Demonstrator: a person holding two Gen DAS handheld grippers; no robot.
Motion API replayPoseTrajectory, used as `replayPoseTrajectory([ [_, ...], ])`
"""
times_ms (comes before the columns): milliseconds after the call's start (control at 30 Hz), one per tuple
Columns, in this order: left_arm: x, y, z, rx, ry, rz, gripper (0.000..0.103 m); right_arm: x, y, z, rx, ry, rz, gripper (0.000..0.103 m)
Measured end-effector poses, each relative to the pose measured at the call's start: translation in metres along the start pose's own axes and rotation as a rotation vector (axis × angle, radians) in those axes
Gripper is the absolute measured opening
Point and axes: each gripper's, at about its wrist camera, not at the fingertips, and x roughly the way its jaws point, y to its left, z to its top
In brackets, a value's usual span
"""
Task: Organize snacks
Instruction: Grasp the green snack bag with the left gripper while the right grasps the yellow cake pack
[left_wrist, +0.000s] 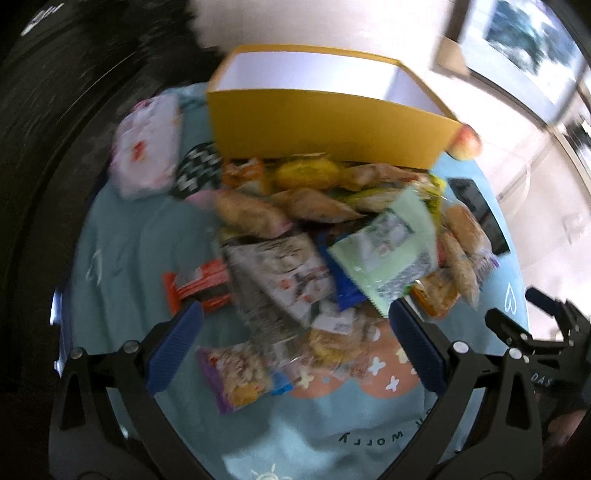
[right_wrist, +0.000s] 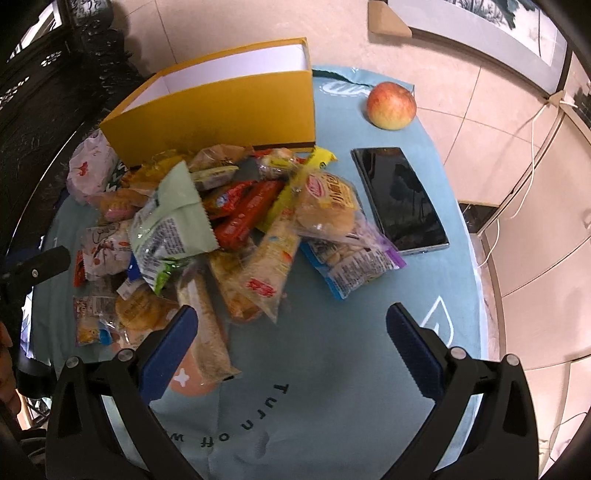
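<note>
Yellow box (right_wrist: 218, 110), upper left of frame: empty, standing behind the snack pile (right_wrist: 221, 229), presumably to receive it. Left gripper (left_wrist: 295, 339) and right gripper (right_wrist: 291, 350): jaws spread wide, holding nothing, poised low in frame over the tabletop (right_wrist: 351, 350).

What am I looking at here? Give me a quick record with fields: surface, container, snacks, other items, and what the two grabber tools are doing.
surface: round table under a light blue printed cloth
container: open yellow box, white inside, no snacks visible in it
snacks: loose pile of wrapped packets in front of the box
other items: apple and dark phone, both beside the pile
left gripper: open, over the pile, holding nothing
right gripper: open, at the pile's near edge, holding nothing
</note>
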Motion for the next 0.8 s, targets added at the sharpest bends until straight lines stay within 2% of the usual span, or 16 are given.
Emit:
replayPoseTrajectory([
  [233, 0.029, -0.065, 0.012, 0.322, -0.018, 0.009, 0.101, 0.015, -0.025, 0.000, 0.035, 0.037, -0.019, 0.102],
  [500, 0.084, -0.097, 0.029, 0.429, 0.050, -0.036, 0.101, 0.028, -0.047, 0.012, 0.057, 0.062, -0.046, 0.102],
  [533, 0.090, -0.098, 0.031, 0.432, 0.052, -0.026, 0.098, 0.030, -0.049, 0.014, 0.058, 0.064, -0.047, 0.102],
  [600, 0.094, -0.101, 0.034, 0.434, 0.039, -0.057, 0.077, 0.032, -0.051, 0.016, 0.054, 0.067, -0.049, 0.102],
  [633, 0.096, -0.101, 0.037, 0.425, 0.046, -0.072, 0.072, 0.033, -0.051, 0.017, 0.049, 0.069, -0.053, 0.102],
  [667, 0.096, -0.100, 0.038, 0.418, 0.038, -0.063, 0.052, 0.034, -0.051, 0.019, 0.042, 0.074, -0.055, 0.102],
  [700, 0.095, -0.100, 0.040, 0.421, 0.031, -0.050, 0.045, 0.036, -0.051, 0.021, 0.038, 0.077, -0.054, 0.102],
  [800, 0.085, -0.091, 0.048, 0.374, 0.046, -0.127, 0.040, 0.034, -0.049, 0.029, 0.030, 0.083, -0.038, 0.102],
])
